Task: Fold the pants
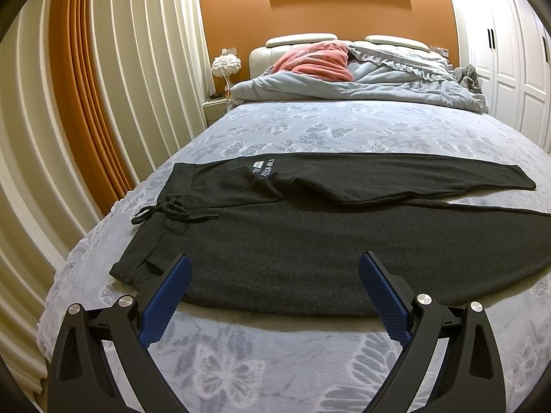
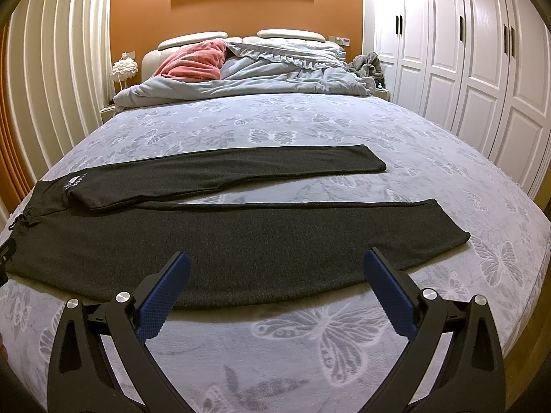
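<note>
Butterfly-print bed (image 2: 344,130) under flat dark pants (image 2: 241,237) — left gripper (image 1: 275,272), right gripper (image 2: 275,268) low at near edge, jaws spread, empty.

We note white lettering on the dark grey pants (image 1: 310,227), near the waistband, beside a small white patch (image 1: 257,164). It appears upside down; only "THE" is tentatively legible, the rest unreadable. In the right wrist view the print (image 2: 74,183) is illegible.

A home bedroom: made bed (image 2: 275,130), rumpled duvet (image 2: 261,72), white wardrobe (image 2: 465,51), curtains (image 1: 113,69).
</note>
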`<state>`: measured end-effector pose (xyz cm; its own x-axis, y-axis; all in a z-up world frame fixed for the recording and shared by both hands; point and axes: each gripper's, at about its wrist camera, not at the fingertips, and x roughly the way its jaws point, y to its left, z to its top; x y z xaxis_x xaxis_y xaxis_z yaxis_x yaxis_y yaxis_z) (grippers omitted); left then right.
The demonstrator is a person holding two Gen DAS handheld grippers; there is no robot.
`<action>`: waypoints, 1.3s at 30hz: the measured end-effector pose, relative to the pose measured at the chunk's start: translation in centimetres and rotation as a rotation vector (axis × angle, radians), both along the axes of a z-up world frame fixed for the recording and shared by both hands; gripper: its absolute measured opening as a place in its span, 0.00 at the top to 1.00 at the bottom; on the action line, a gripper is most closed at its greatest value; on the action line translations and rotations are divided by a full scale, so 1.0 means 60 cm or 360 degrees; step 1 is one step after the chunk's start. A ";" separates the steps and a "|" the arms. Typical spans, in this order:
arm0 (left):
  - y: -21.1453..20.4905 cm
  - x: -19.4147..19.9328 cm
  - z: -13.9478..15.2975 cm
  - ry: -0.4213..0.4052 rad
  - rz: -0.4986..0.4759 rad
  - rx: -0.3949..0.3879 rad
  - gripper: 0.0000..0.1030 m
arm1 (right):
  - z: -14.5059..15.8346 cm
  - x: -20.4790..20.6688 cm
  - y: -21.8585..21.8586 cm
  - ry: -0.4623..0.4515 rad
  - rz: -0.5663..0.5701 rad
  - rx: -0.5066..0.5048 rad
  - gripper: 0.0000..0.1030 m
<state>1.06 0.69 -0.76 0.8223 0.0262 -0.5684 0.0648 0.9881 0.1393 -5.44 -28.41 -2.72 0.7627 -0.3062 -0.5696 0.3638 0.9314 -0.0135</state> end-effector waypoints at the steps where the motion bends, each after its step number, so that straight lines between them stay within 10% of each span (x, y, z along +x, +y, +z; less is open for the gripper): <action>1: 0.000 0.000 0.000 0.0000 0.0000 0.0001 0.08 | 0.000 0.000 0.000 -0.0001 -0.0001 0.0000 0.05; 11: 0.045 0.028 0.030 0.0056 -0.0016 -0.0199 0.07 | 0.021 0.008 -0.037 0.0013 -0.0033 -0.0012 0.05; 21: 0.293 0.311 0.093 0.0336 0.0256 -0.0763 0.07 | 0.096 0.135 -0.284 0.0150 -0.0093 0.0039 0.05; 29: 0.379 0.521 0.009 0.0482 0.0630 -0.0834 0.07 | 0.003 0.313 -0.491 0.0304 -0.0344 0.0361 0.05; 35: 0.369 0.618 -0.088 0.0629 0.0691 -0.0894 0.07 | -0.056 0.409 -0.544 0.0343 -0.0334 0.0308 0.05; 39: 0.340 0.650 -0.107 0.0569 0.0730 -0.0693 0.06 | -0.087 0.459 -0.551 0.0401 -0.0245 0.0294 0.05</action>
<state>40.03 21.07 -7.17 0.5449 0.0340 -0.8378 -0.4012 0.8880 -0.2249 22.10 -61.45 -7.91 0.5441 -0.2807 -0.7907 0.5069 0.8609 0.0432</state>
